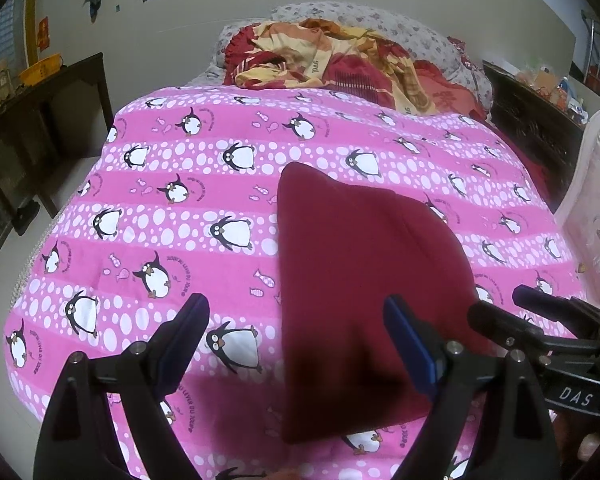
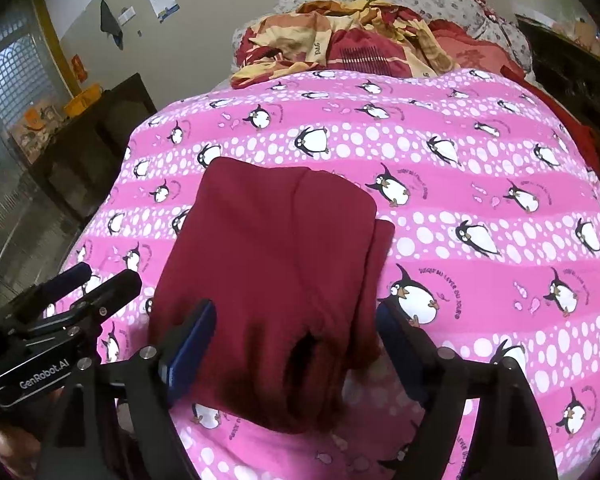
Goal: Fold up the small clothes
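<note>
Folded maroon garment (image 2: 276, 272) lies flat on penguin bedspread (image 2: 480, 208).

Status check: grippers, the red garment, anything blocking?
Left gripper open, empty, above the bedspread. Right gripper open, straddling the red garment, not gripping. Garment lies folded on the bed. Nothing in the way.

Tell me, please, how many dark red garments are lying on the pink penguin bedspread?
1: the dark red garment, folded, lies on the pink bedspread just ahead of both open grippers. The crumpled bedding heap behind could hide others.
</note>
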`<control>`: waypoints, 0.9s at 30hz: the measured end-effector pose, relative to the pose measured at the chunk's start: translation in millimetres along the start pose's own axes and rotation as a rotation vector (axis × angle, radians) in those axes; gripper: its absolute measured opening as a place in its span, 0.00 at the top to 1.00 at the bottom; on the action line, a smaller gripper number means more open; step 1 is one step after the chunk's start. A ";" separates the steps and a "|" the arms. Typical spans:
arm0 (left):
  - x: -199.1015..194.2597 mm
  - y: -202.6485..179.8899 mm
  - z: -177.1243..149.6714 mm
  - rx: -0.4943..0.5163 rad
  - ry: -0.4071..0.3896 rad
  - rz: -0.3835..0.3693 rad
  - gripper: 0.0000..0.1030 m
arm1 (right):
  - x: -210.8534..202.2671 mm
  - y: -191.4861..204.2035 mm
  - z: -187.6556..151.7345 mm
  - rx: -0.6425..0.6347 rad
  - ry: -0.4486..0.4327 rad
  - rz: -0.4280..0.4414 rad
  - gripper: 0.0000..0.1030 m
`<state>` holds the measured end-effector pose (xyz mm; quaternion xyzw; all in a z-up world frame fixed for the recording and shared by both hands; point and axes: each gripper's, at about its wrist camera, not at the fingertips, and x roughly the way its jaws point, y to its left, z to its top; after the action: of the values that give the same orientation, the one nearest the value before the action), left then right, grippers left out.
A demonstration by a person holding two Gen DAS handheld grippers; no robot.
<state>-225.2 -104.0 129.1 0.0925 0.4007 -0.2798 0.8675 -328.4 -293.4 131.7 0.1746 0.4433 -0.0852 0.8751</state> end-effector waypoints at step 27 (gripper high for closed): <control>8.8 3.6 -0.4 0.010 0.006 0.015 0.15 | 13.7 1.5 -0.4 0.000 0.045 -0.012 0.14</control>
<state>-218.8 -104.5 122.1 0.1005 0.4014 -0.2752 0.8678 -320.1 -291.7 120.8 0.1740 0.4638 -0.0864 0.8644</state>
